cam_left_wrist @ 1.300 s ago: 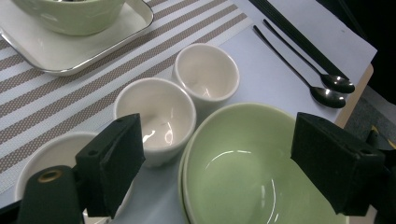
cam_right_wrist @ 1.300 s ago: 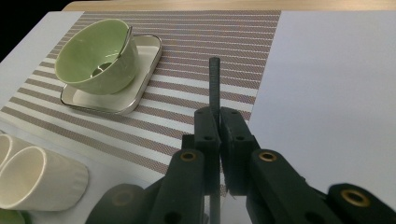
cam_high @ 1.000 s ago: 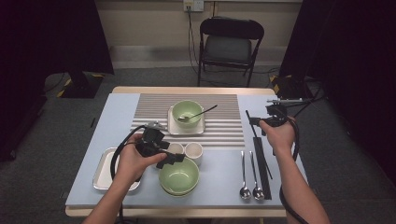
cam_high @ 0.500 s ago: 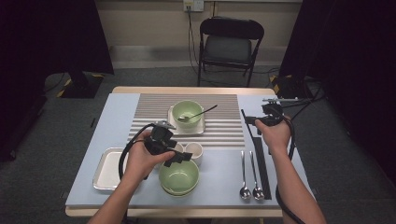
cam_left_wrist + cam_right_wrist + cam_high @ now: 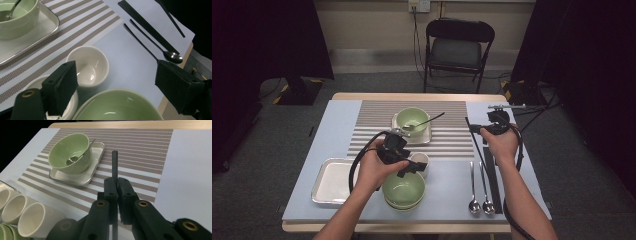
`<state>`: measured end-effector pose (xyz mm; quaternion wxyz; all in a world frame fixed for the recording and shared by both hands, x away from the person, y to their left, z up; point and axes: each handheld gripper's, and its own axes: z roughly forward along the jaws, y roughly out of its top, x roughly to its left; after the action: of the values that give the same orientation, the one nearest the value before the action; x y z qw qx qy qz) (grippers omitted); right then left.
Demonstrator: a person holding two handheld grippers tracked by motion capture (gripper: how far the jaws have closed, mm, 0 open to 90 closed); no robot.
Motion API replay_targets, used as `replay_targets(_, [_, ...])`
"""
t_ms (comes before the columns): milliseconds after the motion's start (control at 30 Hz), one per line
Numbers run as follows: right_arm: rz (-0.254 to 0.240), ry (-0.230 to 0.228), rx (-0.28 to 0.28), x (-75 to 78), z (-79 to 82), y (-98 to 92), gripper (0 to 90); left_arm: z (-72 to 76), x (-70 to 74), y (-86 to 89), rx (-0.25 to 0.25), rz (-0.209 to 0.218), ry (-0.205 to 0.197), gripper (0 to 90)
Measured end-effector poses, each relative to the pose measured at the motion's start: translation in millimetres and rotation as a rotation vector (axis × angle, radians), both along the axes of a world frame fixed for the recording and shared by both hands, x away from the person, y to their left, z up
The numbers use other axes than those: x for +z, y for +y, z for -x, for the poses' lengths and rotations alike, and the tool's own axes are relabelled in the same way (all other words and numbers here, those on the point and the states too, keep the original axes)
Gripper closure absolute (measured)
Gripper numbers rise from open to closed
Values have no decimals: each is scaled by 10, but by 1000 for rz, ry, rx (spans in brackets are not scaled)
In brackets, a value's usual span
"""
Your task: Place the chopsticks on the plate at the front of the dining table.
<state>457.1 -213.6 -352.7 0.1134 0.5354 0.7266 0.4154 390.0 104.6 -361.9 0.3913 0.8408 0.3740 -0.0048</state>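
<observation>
Chopstick [image 5: 114, 167], black and thin, is clamped between the jaws of the right tool [image 5: 115, 185], which are nearly closed on it; it sticks out past the jaw tips toward the striped mat [image 5: 140, 150]. In the high view the right tool [image 5: 492, 126] sits near the right edge of the worktop [image 5: 412, 96], toward the far side, with the chopstick [image 5: 474, 136] slanting along the mat's right border. Nearer the front edge on that side lie two spoons [image 5: 479, 187] side by side and a dark strip [image 5: 493, 180] just beside them.

The left tool [image 5: 404, 161] hovers over the middle of the worktop near the front edge, its jaws spread wide with nothing between them. In the left gripper view those jaws frame a small cream cup [image 5: 88, 65], with the rim of a stacked green bowl [image 5: 120, 105] below and a second cream cup [image 5: 65, 100] partly hidden behind the left jaw. In the high view the green bowl [image 5: 404, 189] stands just in front of the tool, and a metal tray [image 5: 332, 181] lies beside it toward the left edge.

On the mat toward the far edge, another green bowl [image 5: 413, 120] with a utensil [image 5: 428, 120] leaning in it stands on a small tray [image 5: 424, 136].
</observation>
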Motion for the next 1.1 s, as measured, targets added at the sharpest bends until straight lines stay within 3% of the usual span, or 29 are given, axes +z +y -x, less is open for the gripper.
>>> replay_targets(1100, [-17,-12,38,49,-4,211,868,-127,-65,-269,14,38,22,179])
